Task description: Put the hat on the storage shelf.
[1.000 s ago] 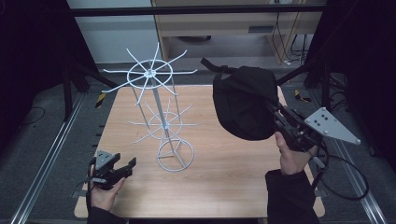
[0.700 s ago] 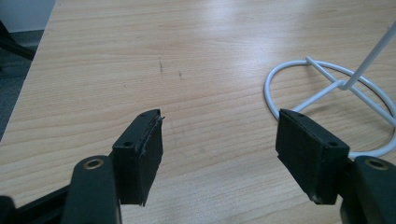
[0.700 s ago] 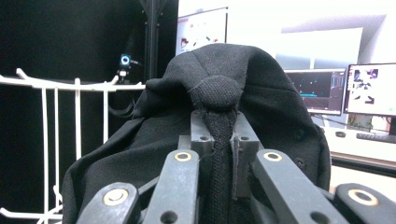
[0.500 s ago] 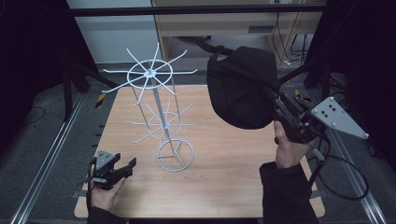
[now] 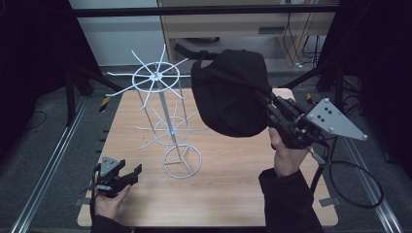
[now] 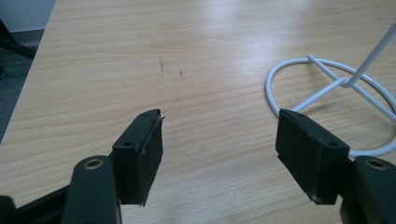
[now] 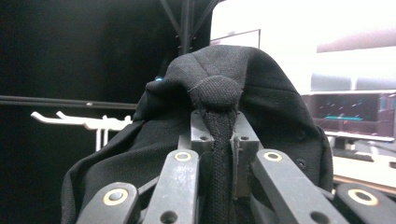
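- The right gripper [image 5: 270, 104] is up in the air over the right side of the tabletop [image 5: 233, 194], and its jaws are clenched tight on a black cap [image 5: 231, 92].
- In the right gripper view you see the pinch close up: the jaws squeeze a fold of the cap's fabric [image 7: 219, 140] at the crown, just below the top button [image 7: 215, 91].
- The cap hangs clear of the table, its dome facing the white wire rack [image 5: 165, 116] and its strap end poking out toward the far edge.
- The rack stands near the middle of the tabletop, ring base down, spokes fanned out at the top; the cap is just beside those upper spokes, and whether they touch I cannot tell.
- The left gripper [image 5: 127, 174] sits low at the near left corner, jaws released and wide with nothing between them.
- From the left gripper view, bare wood lies between its pads [image 6: 144, 154], with the rack's ring base [image 6: 289, 70] off to one side.
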Demonstrator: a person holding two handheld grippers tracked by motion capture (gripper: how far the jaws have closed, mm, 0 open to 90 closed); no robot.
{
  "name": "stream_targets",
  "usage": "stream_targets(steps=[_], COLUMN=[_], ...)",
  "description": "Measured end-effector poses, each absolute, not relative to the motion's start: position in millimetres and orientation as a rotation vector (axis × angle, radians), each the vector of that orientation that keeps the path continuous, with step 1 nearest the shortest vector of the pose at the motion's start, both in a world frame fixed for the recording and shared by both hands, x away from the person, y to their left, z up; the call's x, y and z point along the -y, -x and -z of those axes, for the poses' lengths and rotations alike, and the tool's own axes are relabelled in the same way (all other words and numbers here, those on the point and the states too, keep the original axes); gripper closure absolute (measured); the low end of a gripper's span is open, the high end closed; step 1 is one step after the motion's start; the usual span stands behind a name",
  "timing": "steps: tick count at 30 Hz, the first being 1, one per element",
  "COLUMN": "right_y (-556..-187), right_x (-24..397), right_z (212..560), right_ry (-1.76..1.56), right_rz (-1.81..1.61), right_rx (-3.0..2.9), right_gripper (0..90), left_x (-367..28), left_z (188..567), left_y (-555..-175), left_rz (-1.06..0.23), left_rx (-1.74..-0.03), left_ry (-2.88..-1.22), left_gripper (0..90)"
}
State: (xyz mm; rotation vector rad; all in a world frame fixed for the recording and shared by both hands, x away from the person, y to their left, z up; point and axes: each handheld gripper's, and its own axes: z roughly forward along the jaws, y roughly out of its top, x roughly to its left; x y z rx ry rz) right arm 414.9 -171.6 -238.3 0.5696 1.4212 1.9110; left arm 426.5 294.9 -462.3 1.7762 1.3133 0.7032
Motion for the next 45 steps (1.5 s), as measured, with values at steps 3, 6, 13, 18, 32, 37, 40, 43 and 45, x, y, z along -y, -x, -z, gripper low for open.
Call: stream_targets(steps=[3, 6, 13, 18, 32, 37, 40, 43, 45], right_y=[-418, -421, -429, -434, -450, -452, -450, -447, -445], right_x=[168, 165, 164, 162, 142, 135, 138, 149, 159], right_z=[246, 253, 277, 294, 330, 331, 331, 334, 338], right_ry=[-0.575, -0.588, -0.621, -0.657, -0.736, -0.753, -0.768, -0.783, -0.813], right_rz=[-1.919, -1.912, -1.915, -1.923, -1.881, -1.837, -1.817, -1.804, -1.799], right_rx=[-1.456, -1.487, -1.573, -1.624, -1.766, -1.788, -1.786, -1.762, -1.749], right_gripper=[83.5, 83.4, 81.6, 79.7, 71.5, 64.9, 56.4, 49.8, 47.7], left_x=[-295, -295, -294, -294, -294, -294, -294, -294, -294], left_z=[462, 462, 463, 463, 463, 463, 463, 463, 463], left_y=[-427, -427, -427, -427, -427, -427, -426, -427, -427], left_rz=[-0.704, -0.703, -0.703, -0.704, -0.706, -0.707, -0.709, -0.71, -0.711], left_rx=[-1.314, -1.314, -1.314, -1.315, -1.315, -1.316, -1.317, -1.318, -1.317], left_ry=[-1.78, -1.783, -1.783, -1.784, -1.785, -1.787, -1.784, -1.788, -1.789], left_gripper=[31.8, 31.8, 31.8, 31.8, 31.8, 31.8, 31.8, 31.8, 31.8])
